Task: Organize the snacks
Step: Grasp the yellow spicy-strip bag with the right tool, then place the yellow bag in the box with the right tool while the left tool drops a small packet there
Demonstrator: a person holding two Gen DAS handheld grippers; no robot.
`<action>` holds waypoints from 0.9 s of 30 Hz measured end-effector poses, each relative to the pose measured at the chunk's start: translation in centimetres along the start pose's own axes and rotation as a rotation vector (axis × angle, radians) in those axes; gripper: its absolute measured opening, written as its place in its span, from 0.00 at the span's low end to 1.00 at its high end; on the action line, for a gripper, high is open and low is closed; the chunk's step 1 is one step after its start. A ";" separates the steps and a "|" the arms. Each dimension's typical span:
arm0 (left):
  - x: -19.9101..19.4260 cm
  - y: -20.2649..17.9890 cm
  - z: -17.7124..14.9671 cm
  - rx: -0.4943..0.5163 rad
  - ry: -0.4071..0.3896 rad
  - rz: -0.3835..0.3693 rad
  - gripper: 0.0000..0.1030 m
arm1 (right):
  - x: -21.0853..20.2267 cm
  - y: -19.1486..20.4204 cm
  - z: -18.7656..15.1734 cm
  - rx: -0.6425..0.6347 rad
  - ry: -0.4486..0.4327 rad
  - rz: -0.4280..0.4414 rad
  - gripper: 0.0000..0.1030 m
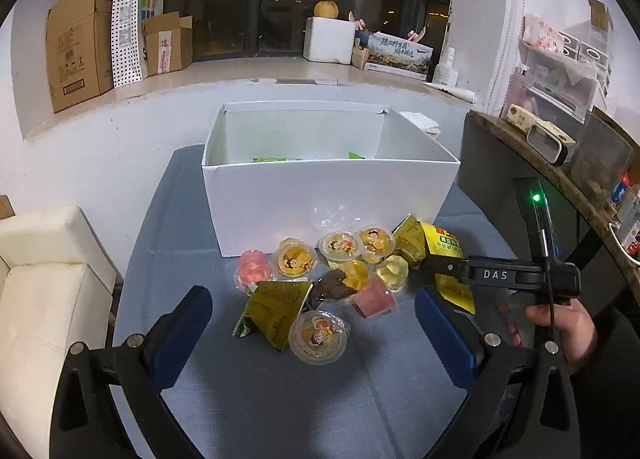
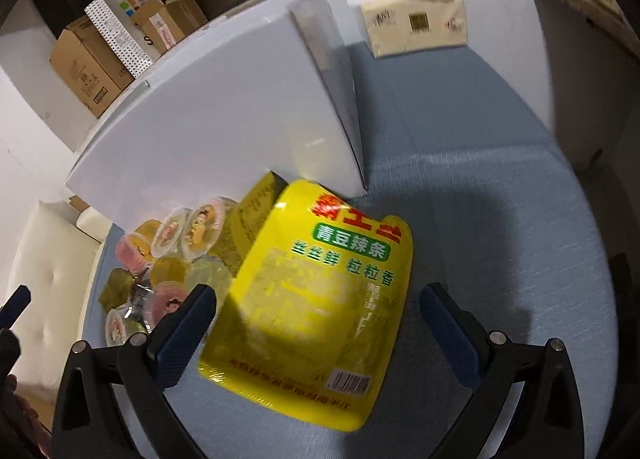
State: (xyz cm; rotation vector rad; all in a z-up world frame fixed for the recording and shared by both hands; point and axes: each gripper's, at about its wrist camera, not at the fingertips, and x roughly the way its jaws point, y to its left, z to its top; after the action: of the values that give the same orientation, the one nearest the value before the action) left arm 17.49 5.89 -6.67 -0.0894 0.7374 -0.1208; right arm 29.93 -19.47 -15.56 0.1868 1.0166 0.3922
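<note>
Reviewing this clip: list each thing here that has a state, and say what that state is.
left gripper: open, over the snack pile, holding nothing.
right gripper: open, straddling the yellow snack bag, not clamped.
white box: open at the top, some green packets inside.
jelly cups: sealed, loose on the table.
tissue pack: opened, tissue sticking out.

You have the white cardboard box (image 1: 320, 195) at the back of the blue cloth-covered surface (image 1: 280, 399), the cluster of small plastic jelly cups (image 1: 336, 259) just before it, the yellow snack bag (image 2: 312, 299) at their right, and the wrapped tissue pack (image 2: 416, 25) behind, right of the box
</note>
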 end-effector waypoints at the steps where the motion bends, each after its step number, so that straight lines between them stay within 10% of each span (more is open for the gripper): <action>1: 0.1 0.0 0.1 -0.001 0.002 -0.002 1.00 | 0.0 0.1 0.0 -0.010 -0.004 0.000 0.99; 7: 0.9 -0.1 -0.5 -0.015 0.025 0.000 1.00 | -0.2 0.8 -1.0 -0.095 -0.040 -0.045 0.83; 9: 1.3 0.0 -1.1 -0.024 0.040 0.000 1.00 | -0.5 0.7 -1.4 -0.114 -0.054 -0.112 0.38; 27: 3.6 4.7 -2.9 -0.081 0.102 0.063 1.00 | -10.4 4.2 -4.6 -0.177 -0.211 0.061 0.34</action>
State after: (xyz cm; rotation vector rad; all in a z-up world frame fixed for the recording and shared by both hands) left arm 18.53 9.89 -11.81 -0.1374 0.8464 -0.0356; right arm 20.23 -19.99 -8.32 0.0978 0.7656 0.5048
